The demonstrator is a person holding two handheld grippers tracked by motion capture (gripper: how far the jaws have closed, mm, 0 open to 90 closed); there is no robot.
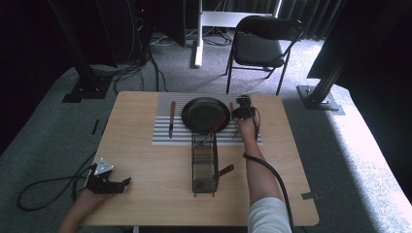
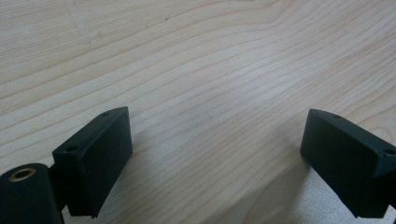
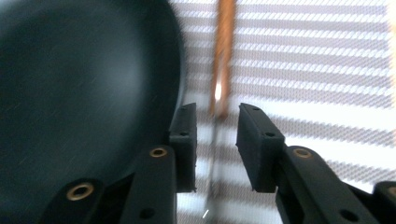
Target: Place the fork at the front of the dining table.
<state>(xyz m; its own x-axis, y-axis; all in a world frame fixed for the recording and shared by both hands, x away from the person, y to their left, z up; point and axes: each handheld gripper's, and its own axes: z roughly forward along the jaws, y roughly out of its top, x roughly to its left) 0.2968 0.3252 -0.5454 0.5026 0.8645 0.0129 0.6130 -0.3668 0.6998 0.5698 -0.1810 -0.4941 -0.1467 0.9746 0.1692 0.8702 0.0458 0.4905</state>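
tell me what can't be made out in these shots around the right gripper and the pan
- Utensil between the right gripper jaws, right gripper view: motion blur hides whether the pads touch its thin metal part; its wooden handle is cut off by the top edge.
- Frying pan, right gripper view: cut off by the left and top edges.
- Wire rack, high view: contents too small to identify.
- Right gripper, high view: jaws too small to read.

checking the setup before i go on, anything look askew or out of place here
Nothing spilled or broken. One utensil lies askew, its wooden handle propped on the pan rim; another sticks out sideways from the wire rack.
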